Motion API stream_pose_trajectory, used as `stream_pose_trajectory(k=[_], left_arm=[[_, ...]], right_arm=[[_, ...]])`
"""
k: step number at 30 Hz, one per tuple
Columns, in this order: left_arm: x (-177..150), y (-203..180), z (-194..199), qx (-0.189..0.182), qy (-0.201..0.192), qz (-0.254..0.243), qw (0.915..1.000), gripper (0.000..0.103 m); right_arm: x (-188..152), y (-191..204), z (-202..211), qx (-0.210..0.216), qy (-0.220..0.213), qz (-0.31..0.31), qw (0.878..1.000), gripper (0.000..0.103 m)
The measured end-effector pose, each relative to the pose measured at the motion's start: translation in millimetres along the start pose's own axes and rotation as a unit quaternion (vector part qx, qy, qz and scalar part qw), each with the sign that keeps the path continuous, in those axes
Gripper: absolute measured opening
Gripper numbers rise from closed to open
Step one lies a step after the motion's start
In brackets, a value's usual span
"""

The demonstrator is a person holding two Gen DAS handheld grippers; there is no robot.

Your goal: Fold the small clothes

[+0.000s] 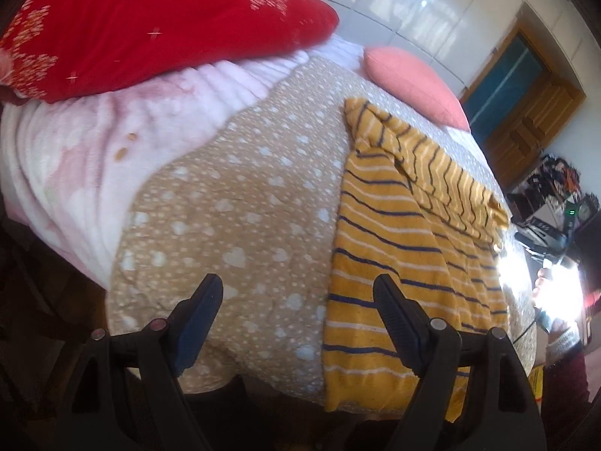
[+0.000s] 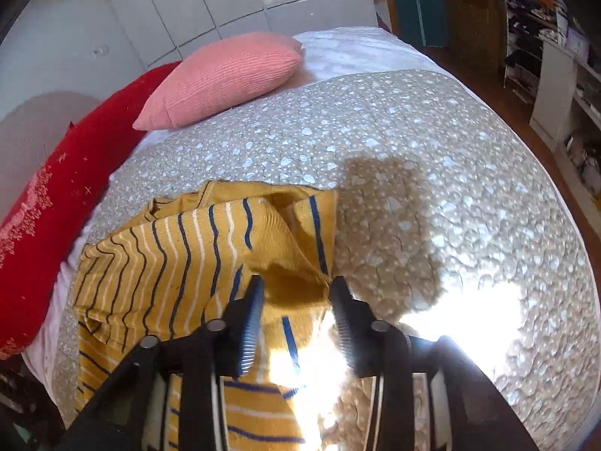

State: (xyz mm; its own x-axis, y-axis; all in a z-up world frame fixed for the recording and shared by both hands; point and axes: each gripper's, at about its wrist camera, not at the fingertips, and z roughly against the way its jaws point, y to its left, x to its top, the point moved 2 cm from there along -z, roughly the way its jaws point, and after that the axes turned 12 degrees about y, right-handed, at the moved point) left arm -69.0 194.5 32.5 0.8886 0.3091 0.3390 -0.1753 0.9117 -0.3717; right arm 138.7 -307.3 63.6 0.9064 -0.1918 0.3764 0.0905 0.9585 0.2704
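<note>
A small yellow shirt with navy and white stripes (image 1: 398, 233) lies on the bed's tan dotted quilt (image 1: 233, 203), one sleeve folded across its top. My left gripper (image 1: 296, 293) is open and empty, low over the quilt by the shirt's left edge, its right finger (image 1: 398, 323) over the fabric. In the right wrist view the shirt (image 2: 169, 263) is bunched, with a lifted fold of it between the fingers of my right gripper (image 2: 296, 293). The jaws stand a little apart with cloth between them, so they look open around the fold.
A red pillow (image 1: 150, 26) and a pink pillow (image 2: 225, 79) lie at the head of the bed on a pale pink blanket (image 1: 75, 158). Shelves with clutter (image 2: 563, 86) and a wooden door stand past the bed's far side. Bright sun patch on the quilt (image 2: 469, 300).
</note>
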Motion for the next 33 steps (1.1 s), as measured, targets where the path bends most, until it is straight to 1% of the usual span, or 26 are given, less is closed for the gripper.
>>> stream_pose_trajectory(k=[1,3,4,7,9,10,11,15,18,19,20,21,22,23,25,27,28,29,30,31,32,33], left_arm=[[0.9,-5.9,-6.7,0.002,0.004,-0.008,1.0000,0.081],[3.6,-16.7,-21.6,-0.002,0.014,-0.022,0.9997,0.081],[4.8,-21.6,-31.9,-0.005,0.022,-0.025,0.9994,0.081],[3.1,-29.3,-52.8,-0.014,0.045,-0.022,0.9986,0.081],[0.7,-32.0,-61.9,-0.009,0.058,-0.024,0.9980,0.081],[-0.5,-34.7,-61.6,-0.002,0.056,-0.029,0.9980,0.081],[-1.7,-37.6,-60.4,0.002,0.053,-0.035,0.9980,0.081],[-2.7,-45.5,-53.4,-0.005,0.047,-0.043,0.9980,0.081],[-3.4,-45.9,-49.5,-0.007,0.049,-0.043,0.9979,0.081],[-3.8,-45.5,-48.5,-0.008,0.050,-0.042,0.9979,0.081],[-4.2,-45.2,-47.9,-0.009,0.051,-0.042,0.9978,0.081],[-4.9,-44.5,-46.5,-0.010,0.051,-0.041,0.9978,0.081],[-5.0,-43.9,-45.2,-0.011,0.050,-0.042,0.9978,0.081],[-5.2,-43.3,-43.4,-0.012,0.049,-0.043,0.9978,0.081],[-4.5,-43.1,-42.1,-0.013,0.049,-0.047,0.9976,0.081],[-3.2,-43.8,-41.8,-0.018,0.048,-0.051,0.9974,0.081],[-2.9,-44.4,-41.5,-0.020,0.045,-0.053,0.9974,0.081],[-2.5,-44.9,-41.8,-0.020,0.042,-0.053,0.9975,0.081],[-2.9,-45.2,-42.2,-0.019,0.040,-0.053,0.9976,0.081],[-3.2,-45.1,-43.1,-0.018,0.039,-0.052,0.9977,0.081],[-4.1,-44.6,-44.0,-0.021,0.040,-0.048,0.9978,0.081],[-5.2,-44.1,-44.2,-0.025,0.043,-0.043,0.9978,0.081]], right_arm=[[-8.0,-5.7,7.8,0.006,-0.011,-0.003,1.000,0.063],[-23.6,-10.0,25.4,0.004,-0.031,-0.002,1.000,0.067],[-29.0,-12.4,29.8,0.006,-0.033,0.001,0.999,0.068],[-50.5,-14.4,39.1,0.041,-0.023,0.002,0.999,0.068],[-61.0,-16.3,40.0,0.057,-0.023,0.000,0.998,0.069],[-62.4,-15.4,41.0,0.052,-0.029,0.002,0.998,0.069],[-60.8,-12.8,42.1,0.038,-0.038,0.010,0.999,0.068],[-34.7,0.7,30.9,-0.010,-0.070,0.034,0.997,0.068],[-9.7,5.8,2.8,-0.049,-0.065,0.033,0.996,0.068],[-2.3,6.3,-7.5,-0.051,-0.059,0.030,0.996,0.066],[4.5,6.4,-17.4,-0.053,-0.050,0.026,0.997,0.055],[9.8,6.1,-25.0,-0.051,-0.039,0.021,0.998,0.012],[13.6,5.1,-30.3,-0.036,-0.019,0.009,0.999,0.006],[14.8,2.9,-28.1,-0.009,-0.014,-0.011,1.000,0.006],[10.4,-1.5,-7.0,0.076,-0.028,-0.051,0.995,0.006],[3.0,-8.1,15.1,0.173,-0.026,-0.087,0.981,0.006],[-1.6,-14.0,25.1,0.219,-0.025,-0.106,0.970,0.006],[-6.2,-19.8,32.7,0.251,-0.025,-0.121,0.960,0.006],[-11.4,-28.3,37.5,0.271,-0.025,-0.136,0.953,0.007],[-16.2,-37.8,37.7,0.269,-0.023,-0.148,0.952,0.010],[-20.2,-47.3,34.8,0.243,-0.021,-0.156,0.957,0.010],[-23.8,-57.4,29.3,0.202,-0.017,-0.160,0.966,0.010]])
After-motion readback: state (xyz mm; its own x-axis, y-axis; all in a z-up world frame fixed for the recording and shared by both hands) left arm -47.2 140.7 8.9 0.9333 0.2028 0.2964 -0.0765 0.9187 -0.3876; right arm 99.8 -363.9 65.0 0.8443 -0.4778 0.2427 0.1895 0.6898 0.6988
